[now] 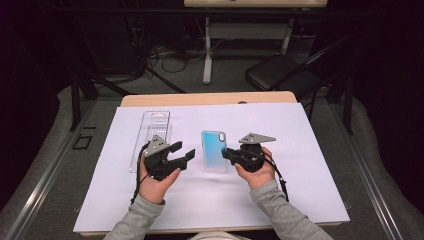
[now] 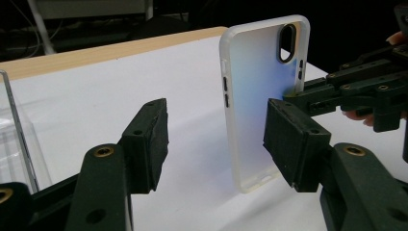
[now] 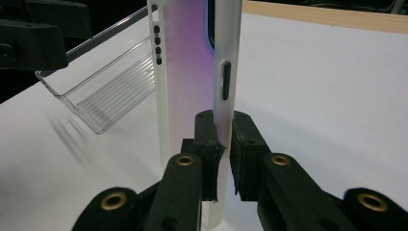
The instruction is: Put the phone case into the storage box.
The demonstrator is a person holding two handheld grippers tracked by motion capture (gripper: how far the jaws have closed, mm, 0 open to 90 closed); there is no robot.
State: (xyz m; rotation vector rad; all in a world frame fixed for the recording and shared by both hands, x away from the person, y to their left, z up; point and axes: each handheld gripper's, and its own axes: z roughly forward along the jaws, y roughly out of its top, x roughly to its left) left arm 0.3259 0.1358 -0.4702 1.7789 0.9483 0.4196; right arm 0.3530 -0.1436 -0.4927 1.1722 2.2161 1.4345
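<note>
A translucent phone case (image 1: pixel 214 150) with a blue-violet sheen sits on the white sheet at mid-table. My right gripper (image 1: pixel 226 152) is shut on its right side wall, and the right gripper view shows the pads clamping that wall (image 3: pixel 222 144). The case (image 3: pixel 185 72) rises away from those jaws. My left gripper (image 1: pixel 181 154) is open just left of the case, and nothing is between its fingers (image 2: pixel 216 139). In the left gripper view the case (image 2: pixel 262 96) is close behind the right-hand pad, and the right gripper (image 2: pixel 337 91) holds its far edge.
A clear plastic package tray (image 1: pixel 152 131) lies left of the case, behind the left gripper, and it appears again as the tray (image 3: pixel 103 82). The white sheet (image 1: pixel 300 180) covers most of the wooden table. A folding chair (image 1: pixel 280 72) stands beyond the far edge.
</note>
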